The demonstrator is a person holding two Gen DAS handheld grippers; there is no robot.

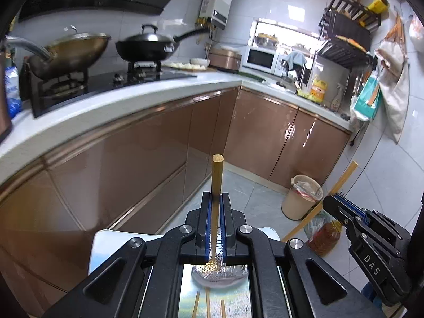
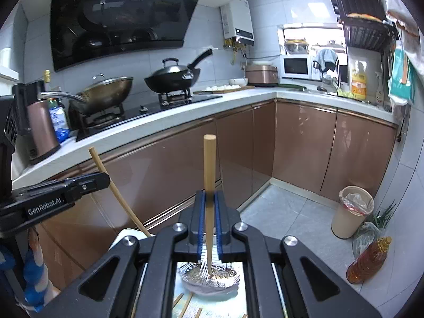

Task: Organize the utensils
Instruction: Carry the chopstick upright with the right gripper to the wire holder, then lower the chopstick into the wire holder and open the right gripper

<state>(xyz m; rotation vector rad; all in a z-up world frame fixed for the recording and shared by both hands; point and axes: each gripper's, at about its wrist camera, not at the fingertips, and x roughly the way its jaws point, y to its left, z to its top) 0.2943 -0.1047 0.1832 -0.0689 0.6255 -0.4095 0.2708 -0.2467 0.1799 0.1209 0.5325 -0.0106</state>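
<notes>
Chopsticks are in mid-carry. In the left wrist view the left hand-held gripper pinches one chopstick, raised well above a small table that bears a perforated metal dish — three more sticks lie at its near edge.

In the right wrist view the right hand-held gripper pinches a second chopstick. Judging by this, the next move calls for a holder, though none is visible.

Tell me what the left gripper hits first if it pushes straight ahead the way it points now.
Probably the brown cabinet doors under the counter; the left gripper, shut on a wooden-handled utensil, aims there, though depth is uncertain.
</notes>
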